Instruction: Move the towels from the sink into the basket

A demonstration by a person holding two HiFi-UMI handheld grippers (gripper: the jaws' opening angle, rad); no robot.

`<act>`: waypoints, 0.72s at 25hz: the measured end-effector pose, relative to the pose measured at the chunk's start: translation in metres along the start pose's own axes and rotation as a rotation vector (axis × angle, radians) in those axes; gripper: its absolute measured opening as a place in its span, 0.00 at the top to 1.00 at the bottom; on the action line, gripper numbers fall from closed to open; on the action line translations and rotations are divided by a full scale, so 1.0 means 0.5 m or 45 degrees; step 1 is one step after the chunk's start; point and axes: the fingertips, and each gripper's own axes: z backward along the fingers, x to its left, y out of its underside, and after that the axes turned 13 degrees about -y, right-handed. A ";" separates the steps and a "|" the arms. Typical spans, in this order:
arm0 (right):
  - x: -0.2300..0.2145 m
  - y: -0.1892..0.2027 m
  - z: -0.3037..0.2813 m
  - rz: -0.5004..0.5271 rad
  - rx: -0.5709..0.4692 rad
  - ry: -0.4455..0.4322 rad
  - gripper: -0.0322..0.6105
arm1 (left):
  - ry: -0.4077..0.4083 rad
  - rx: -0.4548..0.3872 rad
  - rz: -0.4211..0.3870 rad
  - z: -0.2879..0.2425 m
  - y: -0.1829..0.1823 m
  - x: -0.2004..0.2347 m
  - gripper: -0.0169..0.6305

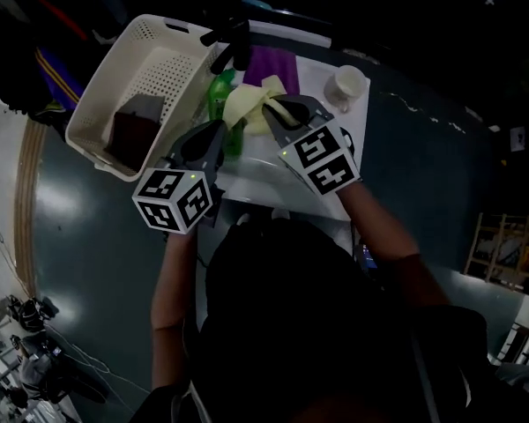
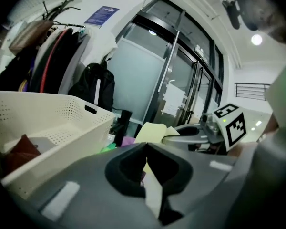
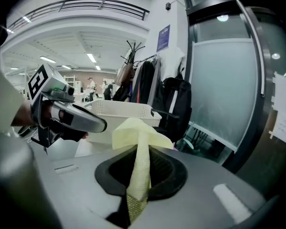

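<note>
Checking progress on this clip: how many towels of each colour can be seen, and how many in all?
yellow towel: 1, pinched in the right gripper
purple towel: 1
dark red towel: 1, inside the basket
green thing: 1, cannot tell whether towel or bottle
Total: 3 sure towels, 4 if the green thing is one

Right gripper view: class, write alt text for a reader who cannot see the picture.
The right gripper is shut on a pale yellow waffle-weave towel, which fans out beyond its jaws. Behind, at left, are the left gripper and a cream perforated plastic basket; dark coats hang by a glass door.
</note>
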 end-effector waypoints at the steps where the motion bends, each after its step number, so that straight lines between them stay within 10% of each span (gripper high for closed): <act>1: 0.007 -0.020 -0.009 0.025 -0.014 -0.027 0.90 | -0.024 -0.014 -0.003 0.010 -0.009 0.012 0.96; 18: 0.141 -0.254 -0.125 0.323 -0.159 -0.340 0.90 | -0.370 -0.186 0.018 0.188 -0.086 0.193 0.96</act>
